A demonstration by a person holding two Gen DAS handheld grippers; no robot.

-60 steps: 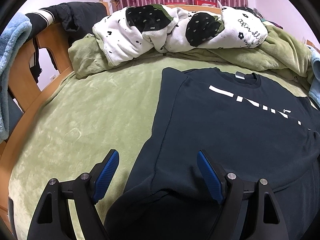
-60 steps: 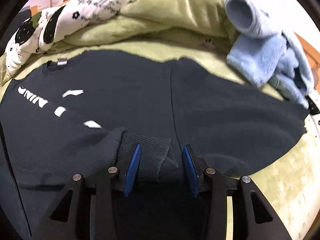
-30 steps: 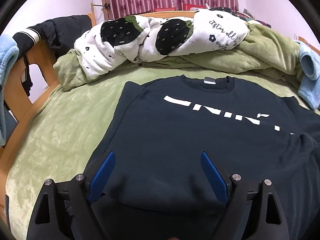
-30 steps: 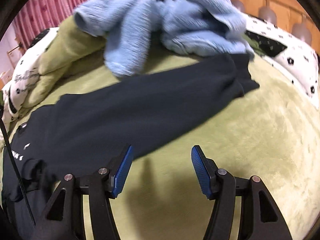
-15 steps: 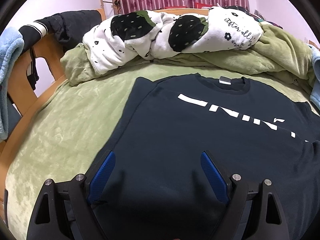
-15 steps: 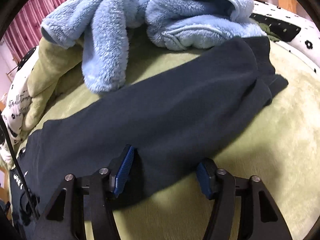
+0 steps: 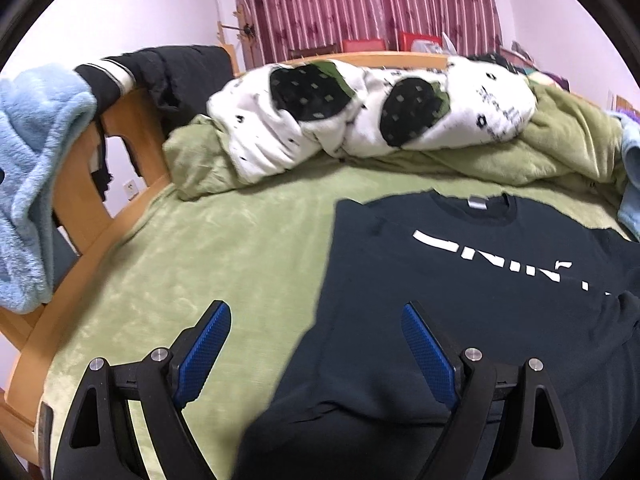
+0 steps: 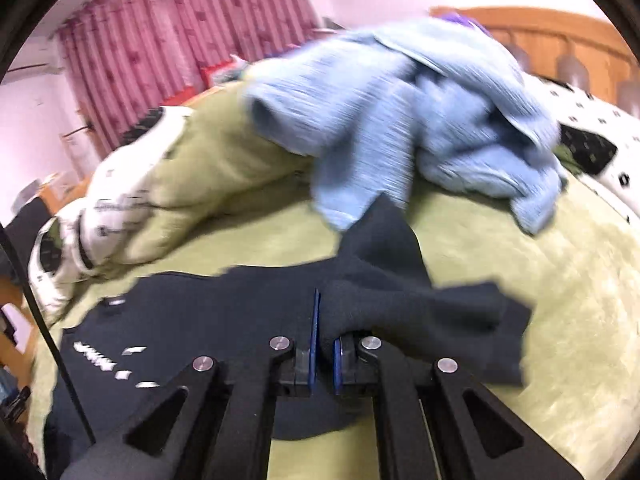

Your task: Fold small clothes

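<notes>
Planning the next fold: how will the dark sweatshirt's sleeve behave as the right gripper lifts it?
Probably floppy: the sleeve bunches and droops on both sides of the right gripper, which has just closed on it. Likely to drag the sweatshirt body along, being attached. Its knit looks thick, so slipping seems unlikely.

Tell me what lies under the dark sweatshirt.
The dark sweatshirt lies spread on the green blanket, which shows all round it. Whatever sits beneath its body is covered.
</notes>
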